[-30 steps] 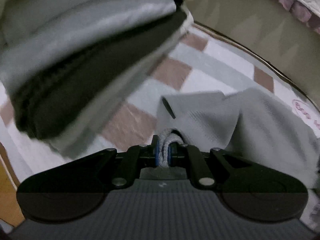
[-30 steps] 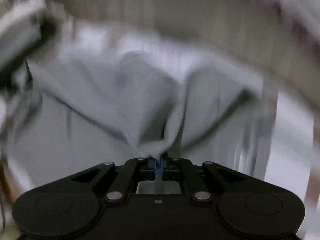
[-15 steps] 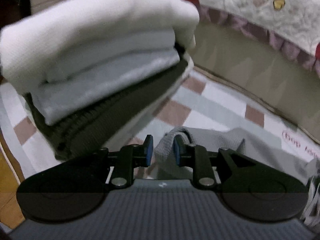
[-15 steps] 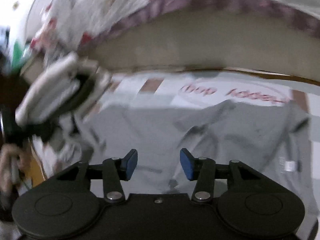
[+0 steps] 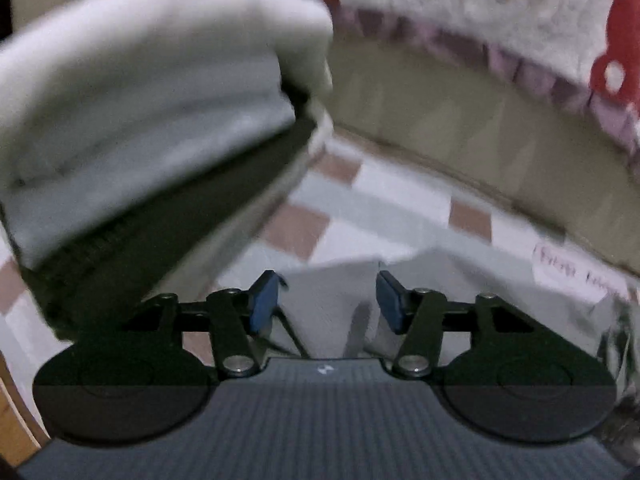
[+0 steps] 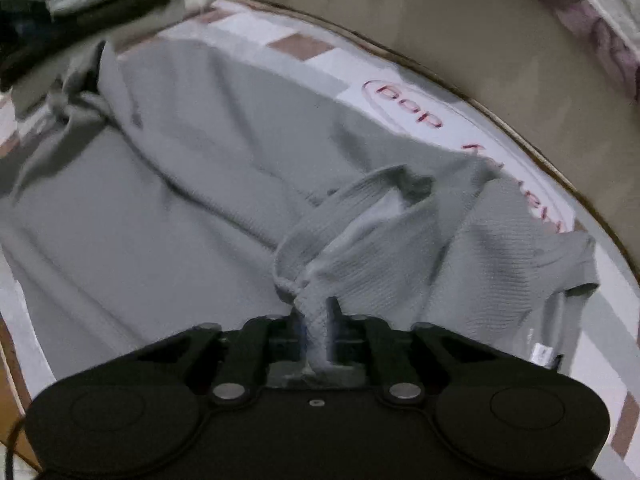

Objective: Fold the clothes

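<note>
Above grey garment [image 6: 224, 168], right gripper [image 6: 316, 332] clamped.

grey ribbed garment [image 6: 224, 184]; white-grey-brown checked mat [image 5: 360, 200].

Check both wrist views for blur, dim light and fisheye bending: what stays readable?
Left wrist view: motion-smeared throughout, dim; the folded stack is soft, the open left gripper sharpest. Right wrist view: sharper; the grey garment shows knit texture where the right gripper pinches it; table edge bows strongly.
</note>
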A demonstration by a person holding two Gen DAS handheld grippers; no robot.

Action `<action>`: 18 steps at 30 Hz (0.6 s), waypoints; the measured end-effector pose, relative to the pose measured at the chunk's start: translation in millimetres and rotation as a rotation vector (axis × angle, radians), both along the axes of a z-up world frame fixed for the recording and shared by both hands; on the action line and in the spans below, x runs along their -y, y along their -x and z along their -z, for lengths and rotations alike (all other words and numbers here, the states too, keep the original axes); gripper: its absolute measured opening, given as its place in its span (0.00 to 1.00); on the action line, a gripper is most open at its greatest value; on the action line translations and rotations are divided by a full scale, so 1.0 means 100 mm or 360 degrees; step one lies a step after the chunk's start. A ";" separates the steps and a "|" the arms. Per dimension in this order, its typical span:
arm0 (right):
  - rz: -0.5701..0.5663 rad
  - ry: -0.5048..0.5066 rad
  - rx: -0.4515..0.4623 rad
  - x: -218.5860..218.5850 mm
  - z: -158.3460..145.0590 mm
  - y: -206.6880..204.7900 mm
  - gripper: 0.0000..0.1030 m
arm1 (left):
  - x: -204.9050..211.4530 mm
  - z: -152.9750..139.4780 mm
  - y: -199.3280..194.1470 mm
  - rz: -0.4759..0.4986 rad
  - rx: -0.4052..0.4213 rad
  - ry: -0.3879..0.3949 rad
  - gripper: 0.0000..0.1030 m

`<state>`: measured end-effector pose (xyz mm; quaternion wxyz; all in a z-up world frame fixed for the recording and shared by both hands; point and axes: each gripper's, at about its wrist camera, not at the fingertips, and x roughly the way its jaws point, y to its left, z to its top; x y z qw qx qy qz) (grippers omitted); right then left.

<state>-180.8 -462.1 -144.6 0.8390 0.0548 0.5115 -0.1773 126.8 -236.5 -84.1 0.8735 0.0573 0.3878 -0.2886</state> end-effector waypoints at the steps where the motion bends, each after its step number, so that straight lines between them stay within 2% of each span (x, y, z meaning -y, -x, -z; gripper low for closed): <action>1: 0.0046 0.0089 0.0021 0.04 -0.10 0.06 0.07 | 0.02 0.03 0.00 0.0001 -0.0004 -0.0041 0.55; 4: 0.0186 0.0342 0.0080 0.15 -0.40 0.25 0.07 | 0.08 0.14 0.00 0.0005 -0.0015 -0.0163 0.52; 5: 0.0248 0.0314 0.0048 0.24 -0.38 0.33 0.07 | 0.10 0.17 0.00 0.0006 -0.0019 -0.0204 0.45; 6: 0.0310 0.0286 0.0016 0.32 -0.36 0.41 0.07 | 0.11 0.21 0.00 0.0009 -0.0020 -0.0243 0.27; 8: 0.0433 0.0230 -0.0047 0.49 -0.33 0.57 0.07 | 0.09 0.21 0.05 0.0027 0.0002 -0.0289 0.05; 9: 0.0494 0.0201 -0.0079 0.58 -0.31 0.64 0.07 | 0.08 0.21 0.06 0.0028 0.0013 -0.0292 0.01; 13: 0.0734 0.0079 -0.0205 0.91 -0.24 0.95 0.08 | 0.04 0.18 0.03 0.0037 -0.0041 -0.0213 0.00; 15: 0.0752 -0.0087 -0.0242 0.96 -0.13 0.98 0.10 | 0.02 0.17 0.01 0.0042 -0.0082 -0.0161 0.00; 17: 0.0783 -0.0081 -0.0230 0.94 -0.16 1.01 0.28 | -0.01 0.16 -0.01 0.0048 -0.0122 -0.0109 0.03; 18: 0.0798 -0.0075 -0.0221 0.93 -0.17 1.02 0.33 | -0.02 0.16 -0.02 0.0051 -0.0143 -0.0083 0.04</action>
